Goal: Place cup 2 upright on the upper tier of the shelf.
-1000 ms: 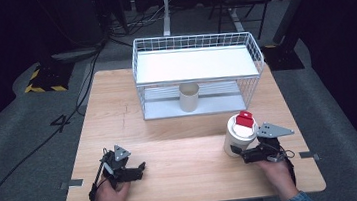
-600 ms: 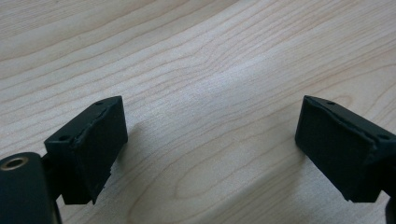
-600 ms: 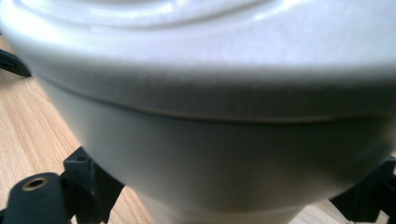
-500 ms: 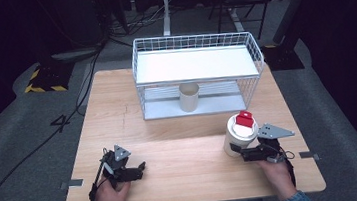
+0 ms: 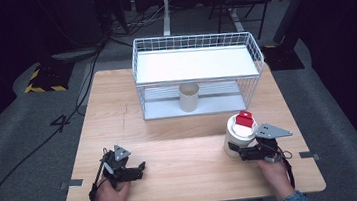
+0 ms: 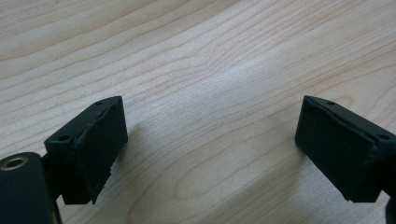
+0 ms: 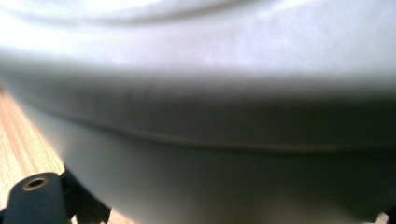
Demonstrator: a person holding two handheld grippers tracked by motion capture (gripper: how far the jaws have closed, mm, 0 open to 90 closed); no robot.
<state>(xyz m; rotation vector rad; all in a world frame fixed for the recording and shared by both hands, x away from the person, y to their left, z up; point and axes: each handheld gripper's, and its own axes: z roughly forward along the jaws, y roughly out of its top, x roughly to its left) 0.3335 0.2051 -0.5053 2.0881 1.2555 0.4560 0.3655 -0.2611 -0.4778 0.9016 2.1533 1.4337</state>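
your right tool (image 5: 236, 150): jaws just closing, clamped on white cup (image 5: 234, 136) | your left tool (image 5: 140, 166): jaws apart, on counter (image 5: 179, 130)

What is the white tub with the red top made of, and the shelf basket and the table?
The white tub looks like smooth plastic, slightly glossy, with a red cap; I can't be sure. The shelf basket looks like white-coated metal wire, judging by its thin grid walls. The table shows pale wood grain, matte; possibly a printed laminate.
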